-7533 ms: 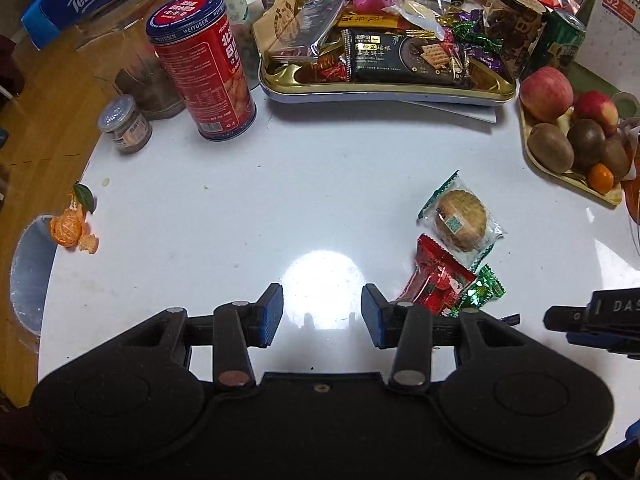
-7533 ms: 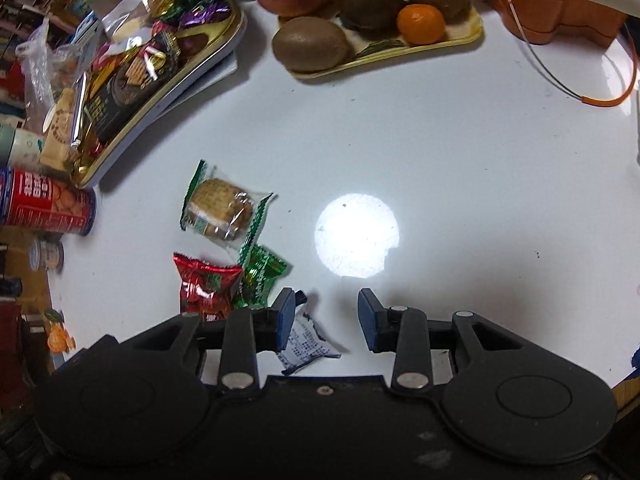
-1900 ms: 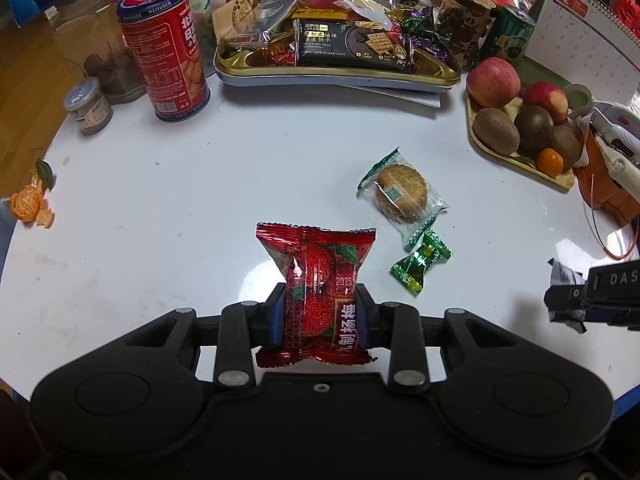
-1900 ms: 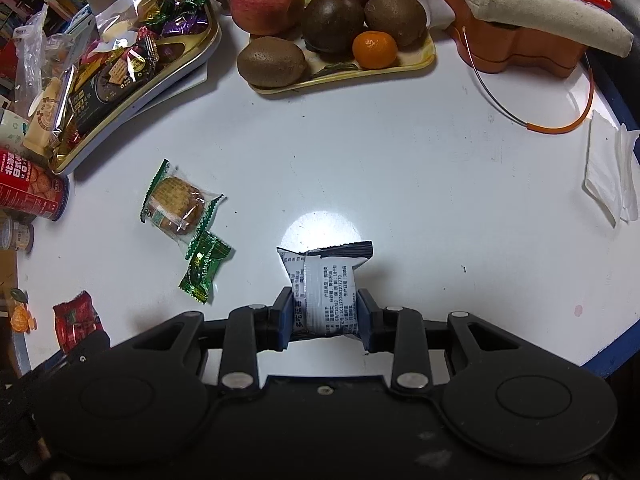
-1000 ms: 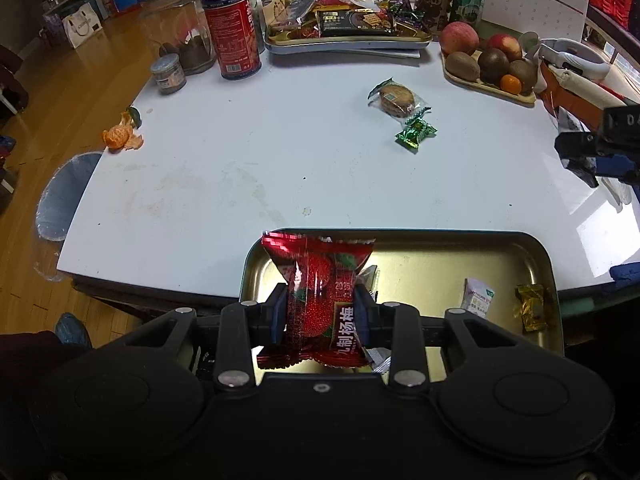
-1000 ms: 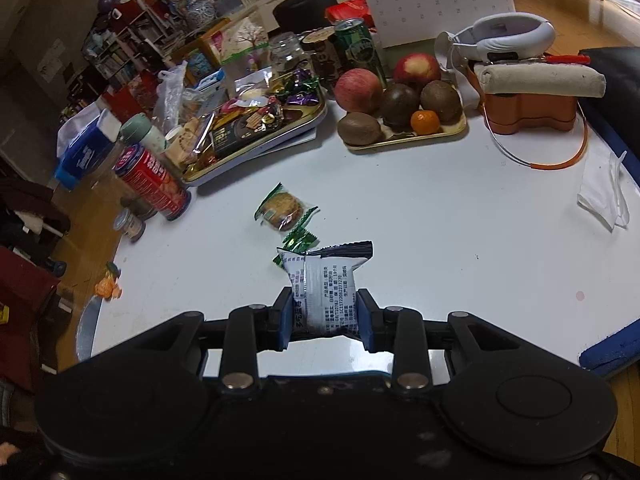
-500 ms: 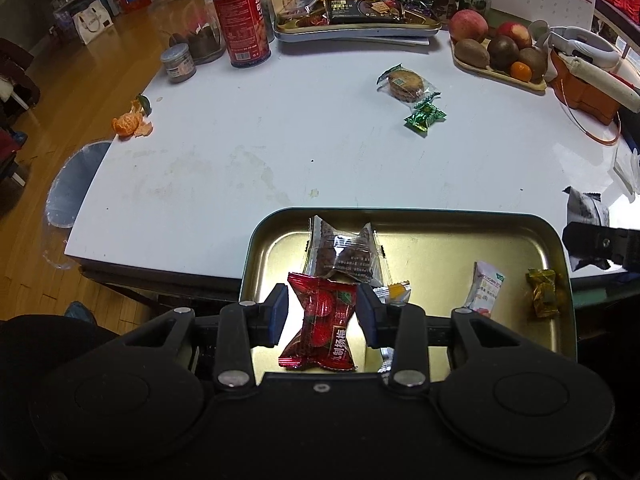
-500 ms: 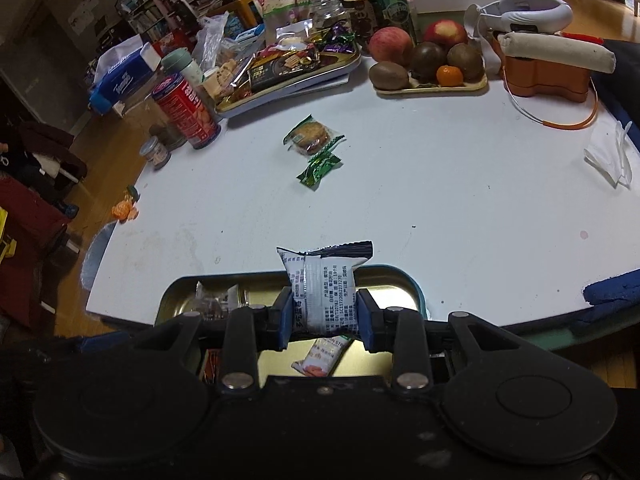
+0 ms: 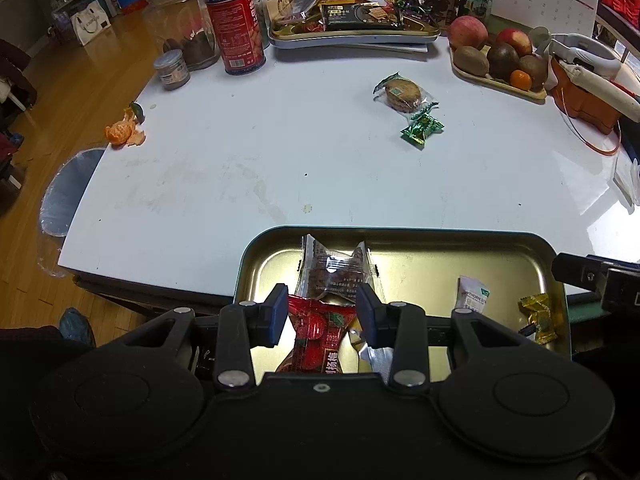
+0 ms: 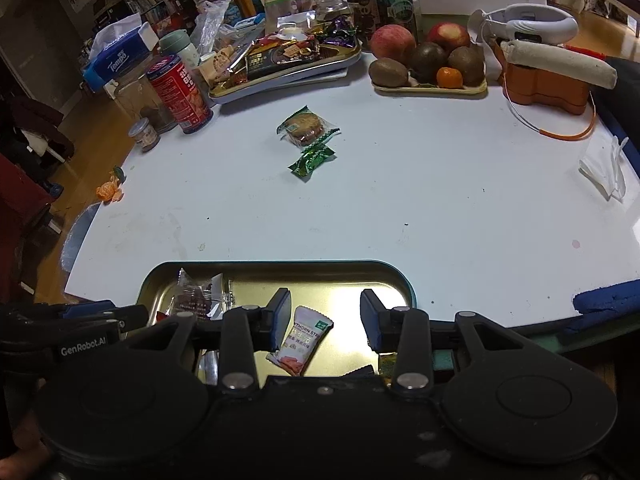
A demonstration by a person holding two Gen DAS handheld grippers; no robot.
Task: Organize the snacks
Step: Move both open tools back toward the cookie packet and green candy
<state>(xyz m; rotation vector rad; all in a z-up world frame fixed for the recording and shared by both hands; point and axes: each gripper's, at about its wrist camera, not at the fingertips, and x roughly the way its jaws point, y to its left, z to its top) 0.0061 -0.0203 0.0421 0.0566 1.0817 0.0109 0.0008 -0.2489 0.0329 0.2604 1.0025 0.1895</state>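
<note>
A gold tray (image 9: 420, 248) sits below the white table's near edge, also in the right wrist view (image 10: 360, 276). My left gripper (image 9: 323, 314) is open above it; the red snack pack (image 9: 320, 332) lies loose in the tray under the jaws, by a clear brown-snack pack (image 9: 334, 272). My right gripper (image 10: 323, 319) is open and empty over the tray, above a white hawthorn pack (image 10: 304, 336). A round biscuit pack (image 9: 402, 94) and a green candy (image 9: 422, 128) lie on the table (image 9: 280, 152).
At the table's back stand a red can (image 9: 236, 26), a full snack tray (image 9: 352, 26), a fruit tray (image 9: 496, 60) and an orange holder (image 9: 584, 92). Orange peel (image 9: 120, 132) lies at the left edge. A gold candy (image 9: 538, 316) lies in the near tray.
My right gripper opened and let go of its white-blue pack, which is now out of sight. My left gripper opened wider; the red pack lies in the tray.
</note>
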